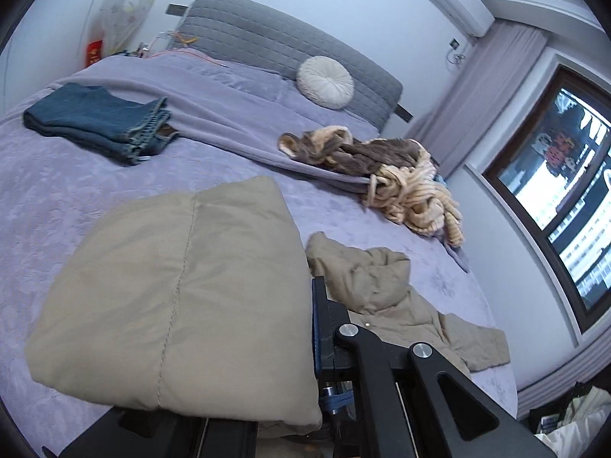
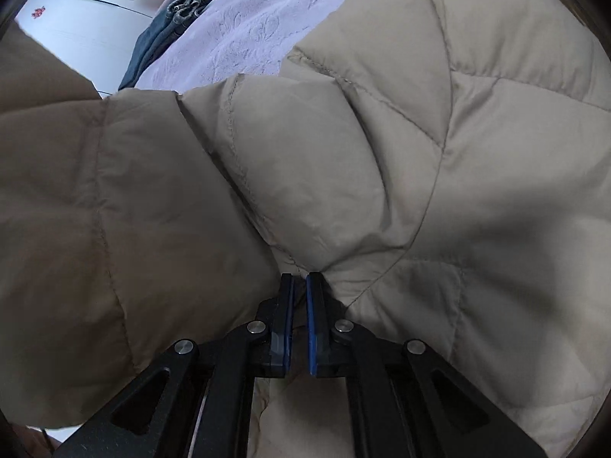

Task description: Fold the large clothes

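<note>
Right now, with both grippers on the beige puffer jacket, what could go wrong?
The right gripper pinches only a thin pucker of the beige puffer jacket; slick fabric may slip free. In the left wrist view the puffy fold hides the left gripper, so it might spring open. Loose jacket fabric may drag.

Beige quilted jacket (image 2: 343, 152), blue jeans (image 1: 99, 120), lilac embossed bedspread (image 1: 57, 191).
</note>
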{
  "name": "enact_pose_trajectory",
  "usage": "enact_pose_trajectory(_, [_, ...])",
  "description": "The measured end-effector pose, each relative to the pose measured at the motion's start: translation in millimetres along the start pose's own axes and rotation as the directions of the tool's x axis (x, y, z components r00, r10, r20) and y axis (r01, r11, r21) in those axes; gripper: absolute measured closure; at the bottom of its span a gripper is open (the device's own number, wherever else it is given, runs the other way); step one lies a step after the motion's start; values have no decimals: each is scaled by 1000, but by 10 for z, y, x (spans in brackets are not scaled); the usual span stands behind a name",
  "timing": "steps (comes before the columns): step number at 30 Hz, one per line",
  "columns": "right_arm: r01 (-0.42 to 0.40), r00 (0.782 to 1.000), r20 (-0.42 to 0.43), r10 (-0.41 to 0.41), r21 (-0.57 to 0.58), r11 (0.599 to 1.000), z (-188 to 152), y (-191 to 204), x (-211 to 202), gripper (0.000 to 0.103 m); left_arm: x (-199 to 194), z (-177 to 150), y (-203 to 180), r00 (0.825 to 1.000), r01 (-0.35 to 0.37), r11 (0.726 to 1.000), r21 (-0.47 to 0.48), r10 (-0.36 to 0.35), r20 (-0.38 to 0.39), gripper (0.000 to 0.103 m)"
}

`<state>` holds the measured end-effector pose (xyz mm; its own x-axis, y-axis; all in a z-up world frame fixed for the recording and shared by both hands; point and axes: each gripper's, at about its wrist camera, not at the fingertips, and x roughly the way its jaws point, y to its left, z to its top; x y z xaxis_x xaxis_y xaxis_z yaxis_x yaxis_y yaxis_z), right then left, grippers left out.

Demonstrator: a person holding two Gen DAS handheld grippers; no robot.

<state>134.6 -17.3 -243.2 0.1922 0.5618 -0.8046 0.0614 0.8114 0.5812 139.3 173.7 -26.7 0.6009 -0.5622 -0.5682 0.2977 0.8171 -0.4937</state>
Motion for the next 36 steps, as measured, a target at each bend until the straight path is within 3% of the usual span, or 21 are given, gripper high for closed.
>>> enact_pose_trajectory(4, [14,996,82,-18,49,999,-160,-316,-591,98,384,-101,-586,996,50,996,76,-44,-77,97])
enact_pose_trajectory(8, [132,972,184,-149,101,986,-383,-821,-1286,97,994,-471,-1031,979,36,980,194,5,-205,97])
enact_pose_trajectory(13, [233,938,220,-268,171,957,-627,-1303,-1747,97,1748,-1164,-1251,925,-24,951,307,138,-353,97])
enact_pose_trajectory(17, [241,935,209,-287,219,945,-728,-1536,-1852,96,2061,-1546,-1172,877,-77,922,379,243,-414,96])
enact_pose_trajectory(19, [233,937,209,-280,224,946,-670,-1650,-1955,96,2075,-1634,-1165,875,-97,910,404,271,-401,87])
enact_pose_trajectory(20, [231,938,208,-278,222,947,-659,-1669,-1943,96,2057,-1634,-1159,878,-91,911,401,263,-399,62])
enact_pose_trajectory(21, [231,938,207,-276,217,948,-671,-1727,-1962,96,2026,-1628,-1168,883,-78,918,390,245,-400,26])
enact_pose_trajectory(22, [235,939,204,-278,211,949,-623,-1730,-1927,95,1978,-1612,-1190,891,-69,921,382,230,-392,14])
enact_pose_trajectory(24, [247,937,200,-285,194,949,-638,-1719,-1972,94,1860,-1568,-1265,907,-81,912,401,234,-349,9])
enact_pose_trajectory(25, [254,936,199,-289,184,950,-616,-1693,-1988,94,1814,-1540,-1288,905,-81,907,413,241,-352,9])
enact_pose_trajectory(26, [262,935,200,-294,172,950,-574,-1642,-1990,94,1760,-1496,-1289,904,-82,908,411,242,-354,9])
enact_pose_trajectory(28, [284,929,203,-310,148,947,-569,-1578,-1993,93,1508,-1385,-1223,919,-74,922,381,212,-333,9])
enact_pose_trajectory(30, [326,917,206,-341,103,940,-567,-1457,-2023,74,1228,-1207,-1065,935,-99,935,340,204,-289,9])
enact_pose_trajectory(31, [351,908,219,-358,68,934,-538,-1339,-2021,38,1066,-1108,-934,943,-122,946,300,205,-263,9])
enact_pose_trajectory(32, [368,899,242,-365,36,929,-521,-1223,-2023,13,954,-1015,-801,946,-138,956,258,204,-250,9])
enact_pose_trajectory(36, [453,865,316,-389,-160,877,-433,-613,-1861,13,680,-691,66,947,-208,978,-8,199,-250,9])
